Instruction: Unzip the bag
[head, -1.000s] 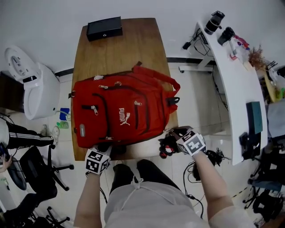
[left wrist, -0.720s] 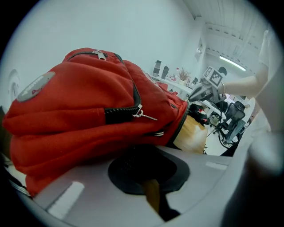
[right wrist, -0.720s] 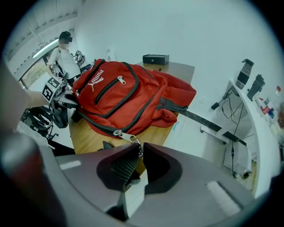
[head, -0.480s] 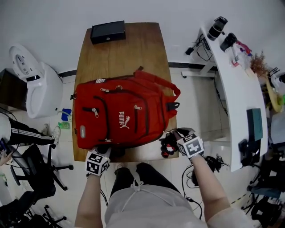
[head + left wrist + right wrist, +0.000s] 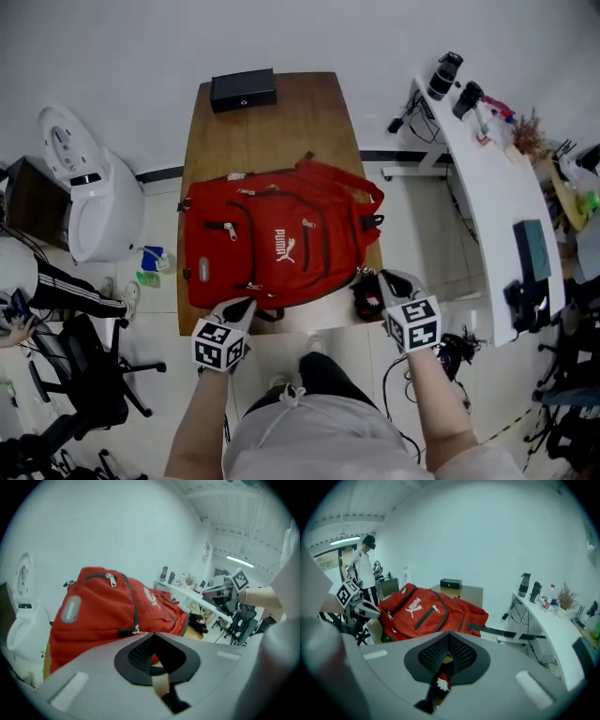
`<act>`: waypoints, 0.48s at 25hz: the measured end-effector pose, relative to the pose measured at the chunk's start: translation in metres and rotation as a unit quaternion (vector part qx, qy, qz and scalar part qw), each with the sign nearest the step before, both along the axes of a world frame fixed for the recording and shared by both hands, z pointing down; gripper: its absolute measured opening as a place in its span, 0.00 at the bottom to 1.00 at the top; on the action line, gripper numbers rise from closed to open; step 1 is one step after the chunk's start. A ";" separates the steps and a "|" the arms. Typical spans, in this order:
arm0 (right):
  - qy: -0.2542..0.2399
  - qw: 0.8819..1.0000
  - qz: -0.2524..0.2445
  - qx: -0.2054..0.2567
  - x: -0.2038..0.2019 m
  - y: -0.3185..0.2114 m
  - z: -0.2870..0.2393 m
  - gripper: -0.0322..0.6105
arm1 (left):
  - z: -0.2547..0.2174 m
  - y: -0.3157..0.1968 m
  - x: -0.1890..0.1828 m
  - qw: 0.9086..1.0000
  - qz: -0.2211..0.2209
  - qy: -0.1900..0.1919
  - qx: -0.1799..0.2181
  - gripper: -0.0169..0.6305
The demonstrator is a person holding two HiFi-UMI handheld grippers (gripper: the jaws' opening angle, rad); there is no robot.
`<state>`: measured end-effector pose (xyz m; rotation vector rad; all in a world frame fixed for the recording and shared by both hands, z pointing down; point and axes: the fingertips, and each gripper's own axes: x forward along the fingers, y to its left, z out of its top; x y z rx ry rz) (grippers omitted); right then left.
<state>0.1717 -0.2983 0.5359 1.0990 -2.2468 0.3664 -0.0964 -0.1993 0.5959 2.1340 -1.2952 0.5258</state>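
A red backpack (image 5: 281, 246) lies flat on the wooden table (image 5: 272, 131), its front up and all its zippers shut. The backpack (image 5: 103, 611) fills the left gripper view, with a silver zipper pull (image 5: 111, 578) on its top edge. My left gripper (image 5: 237, 311) sits at the bag's near edge, jaws together and holding nothing. My right gripper (image 5: 386, 284) hovers off the table's near right corner, also shut and empty, apart from the bag (image 5: 422, 611). A black and red object (image 5: 366, 298) lies just left of it.
A black box (image 5: 243, 90) rests at the table's far end. A white appliance (image 5: 89, 202) stands left of the table, and a white desk (image 5: 487, 178) with bottles and gear stands to the right. An office chair (image 5: 84, 375) is at lower left. A person (image 5: 365, 564) stands in the background.
The head view has shifted, so the table and bag sit further right in the frame. My right gripper has drawn back toward my body. The left gripper stays at the bag's near edge.
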 end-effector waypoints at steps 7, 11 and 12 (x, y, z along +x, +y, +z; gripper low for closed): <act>-0.096 0.989 0.006 0.111 -0.054 0.085 -0.091 0.06 | -0.128 0.051 -0.006 0.986 0.017 0.019 0.168 0.04; -0.151 0.980 -0.025 0.130 -0.085 0.159 -0.116 0.06 | -0.172 0.110 -0.005 0.972 0.041 0.036 0.228 0.04; -0.152 0.978 -0.034 0.141 -0.091 0.177 -0.120 0.06 | -0.174 0.124 -0.005 0.971 0.047 0.036 0.230 0.04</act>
